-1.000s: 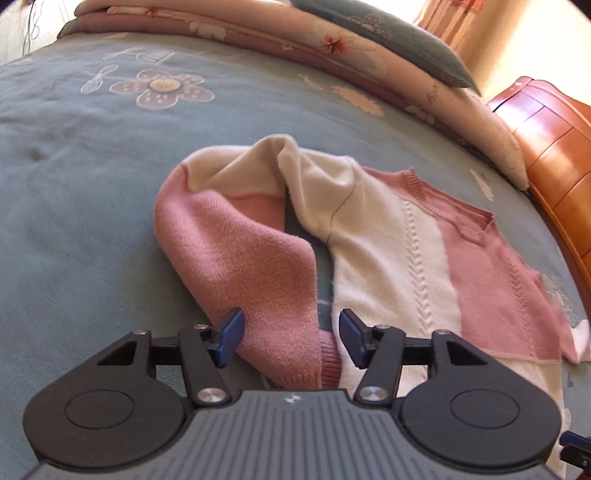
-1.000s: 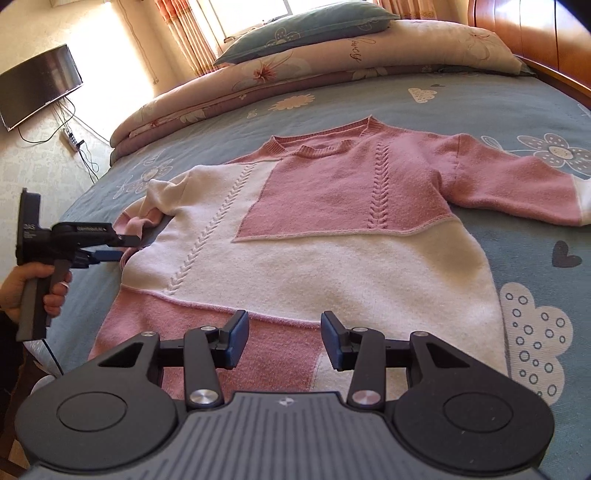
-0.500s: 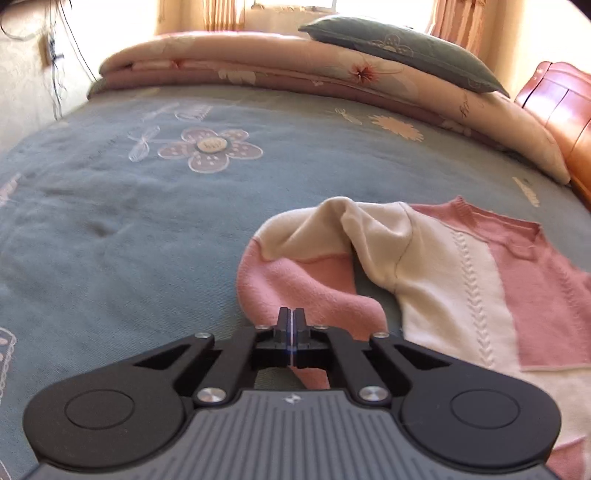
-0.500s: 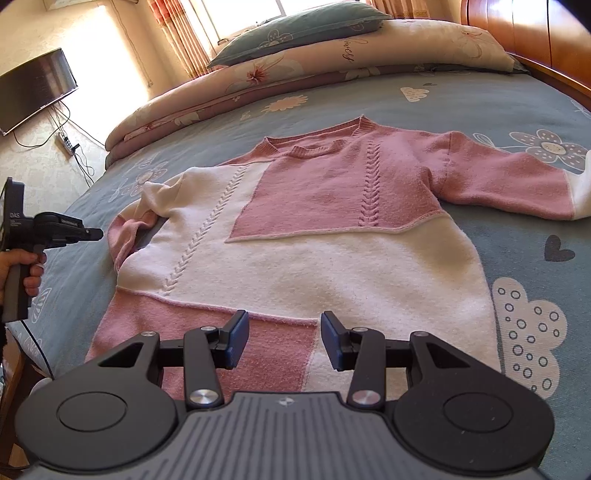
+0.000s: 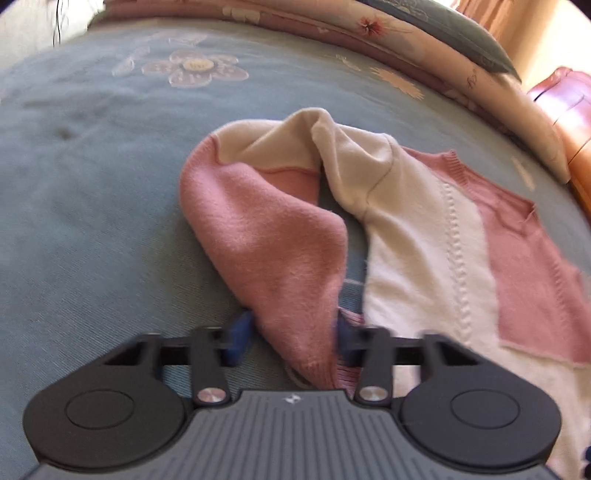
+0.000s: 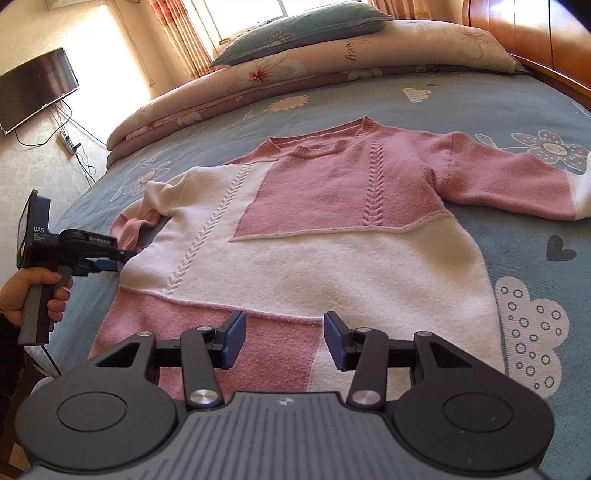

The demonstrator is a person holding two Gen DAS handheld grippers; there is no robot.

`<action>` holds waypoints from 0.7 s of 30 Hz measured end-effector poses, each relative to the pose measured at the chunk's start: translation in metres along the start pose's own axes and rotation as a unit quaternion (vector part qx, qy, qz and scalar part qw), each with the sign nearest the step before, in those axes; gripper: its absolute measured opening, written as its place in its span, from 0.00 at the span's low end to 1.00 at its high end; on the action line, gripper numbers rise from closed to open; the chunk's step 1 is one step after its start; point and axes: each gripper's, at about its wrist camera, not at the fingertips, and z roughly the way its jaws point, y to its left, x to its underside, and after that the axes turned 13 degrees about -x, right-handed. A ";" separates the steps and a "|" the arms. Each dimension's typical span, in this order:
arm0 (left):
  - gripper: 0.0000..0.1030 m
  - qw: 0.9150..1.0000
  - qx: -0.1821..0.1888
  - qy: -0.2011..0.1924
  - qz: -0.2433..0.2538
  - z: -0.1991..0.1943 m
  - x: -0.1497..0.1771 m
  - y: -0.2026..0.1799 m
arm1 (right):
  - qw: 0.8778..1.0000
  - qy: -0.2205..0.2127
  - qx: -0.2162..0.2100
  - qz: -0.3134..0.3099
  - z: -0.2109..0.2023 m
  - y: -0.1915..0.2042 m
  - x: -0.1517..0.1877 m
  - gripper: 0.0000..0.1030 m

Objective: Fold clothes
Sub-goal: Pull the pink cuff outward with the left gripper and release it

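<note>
A pink and cream knitted sweater lies flat, front up, on the bed. Its left sleeve is bent back on itself beside the body. My left gripper is at that sleeve's cuff; its jaws are opening, the cuff lies between them, and the picture is blurred. The right wrist view shows this left gripper at the sweater's left edge, held by a person's hand. My right gripper hovers over the pink hem, jaws opening slightly, with nothing between them.
A blue flowered bedspread covers the bed. A rolled quilt and a grey-blue pillow lie at the far end. A wooden headboard stands at the right. A dark screen hangs on the left wall.
Half a second ago the left gripper was shut and drawn back from the sleeve. Now it is forward again with its jaws apart around the cuff. The right gripper has stayed put.
</note>
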 end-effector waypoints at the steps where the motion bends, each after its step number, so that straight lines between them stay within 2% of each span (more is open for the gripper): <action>1: 0.13 1.000 -0.002 -0.004 0.004 -0.001 -0.001 0.001 | 1.000 0.000 -0.001 0.001 0.000 -0.001 0.000 0.50; 4: 0.12 1.000 -0.012 -0.014 0.011 -0.007 -0.007 0.009 | 1.000 0.001 -0.004 0.000 0.001 -0.001 0.000 0.50; 9: 0.11 0.995 -0.070 -0.060 0.028 -0.021 -0.026 0.030 | 1.000 0.002 -0.007 -0.002 0.003 -0.001 0.000 0.50; 14: 0.11 0.985 -0.138 -0.095 0.041 -0.025 -0.052 0.057 | 1.000 0.005 -0.006 -0.002 0.004 0.000 0.000 0.50; 21: 0.12 0.971 -0.208 -0.108 0.044 -0.010 -0.084 0.089 | 1.000 0.009 0.002 -0.003 0.005 0.000 -0.002 0.50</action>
